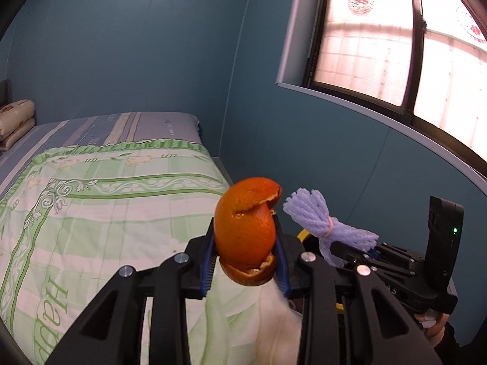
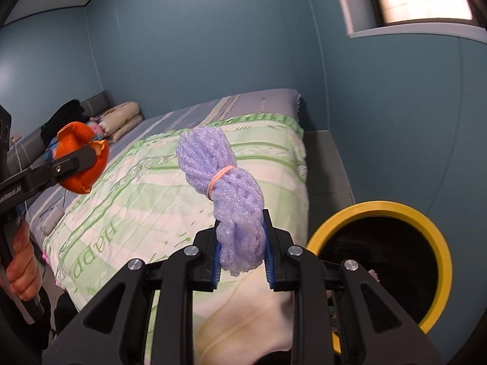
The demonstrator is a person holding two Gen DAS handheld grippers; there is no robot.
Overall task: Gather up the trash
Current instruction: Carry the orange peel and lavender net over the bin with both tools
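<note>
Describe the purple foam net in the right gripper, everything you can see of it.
The purple foam net is a soft lilac mesh sleeve, bunched into a bundle and cinched near the middle by a pink elastic band. It stands roughly upright, its lower end pinched between the right gripper jaws, its upper end flaring free. It hangs in the air above the bed's edge, left of the yellow-rimmed bin.

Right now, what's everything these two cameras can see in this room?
Orange peel: one, orange, clamped in left gripper.
Foam net: one, purple, tied with pink band, clamped in right gripper.
Bin: one, yellow rim, dark inside, beside the bed's foot, at right.
Bed: one, striped grey-blue sheet.
Quilt: one, green and white, on bed.
Pillows: two, beige, stacked at headboard.
Window: one, dark frame.
Left gripper: black, blue pads.
Right gripper: same.
</note>
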